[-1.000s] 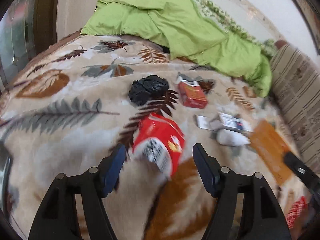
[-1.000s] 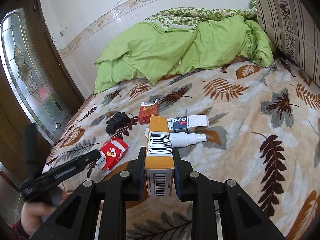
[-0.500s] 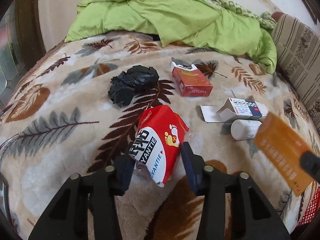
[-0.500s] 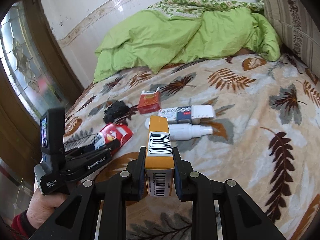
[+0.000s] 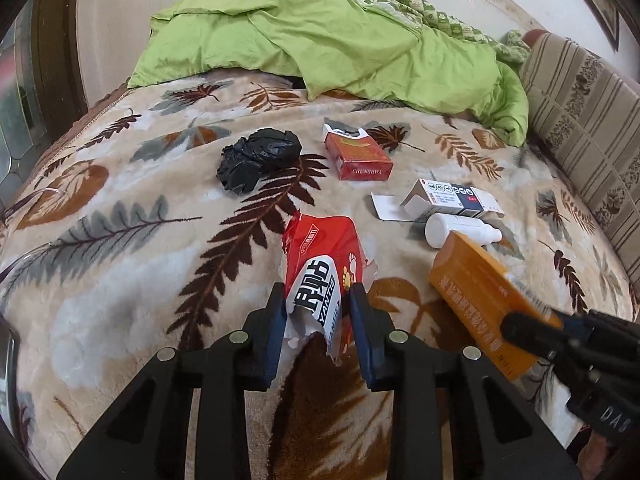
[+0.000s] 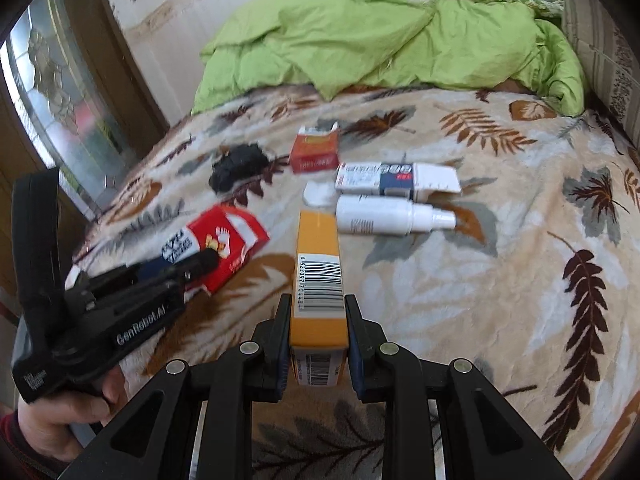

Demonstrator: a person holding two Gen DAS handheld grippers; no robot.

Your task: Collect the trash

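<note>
Left hand-held gripper [image 5: 316, 308] is now clamped on the near end of the torn red packet [image 5: 320, 264]. Its jaws have just been closing, and the packet sits right between them, long axis running away from the gripper up the bed [image 5: 120, 208]. A second ago those jaws stood wide with the packet loose in front of them, so that's the big change.

Right hand-held gripper [image 6: 318, 320] is narrow around the orange box [image 6: 318, 280], same as before, gripped near its barcode end with the rest poking forward.

Still lying on the blanket beyond: black crumpled bag [image 5: 258, 158], red cigarette pack [image 5: 356, 156], white medicine box [image 5: 450, 198] and the white spray bottle [image 5: 460, 230] just beside it. Both hands look full, so I'd guess the next move is lifting the packet off, not going for those.
</note>
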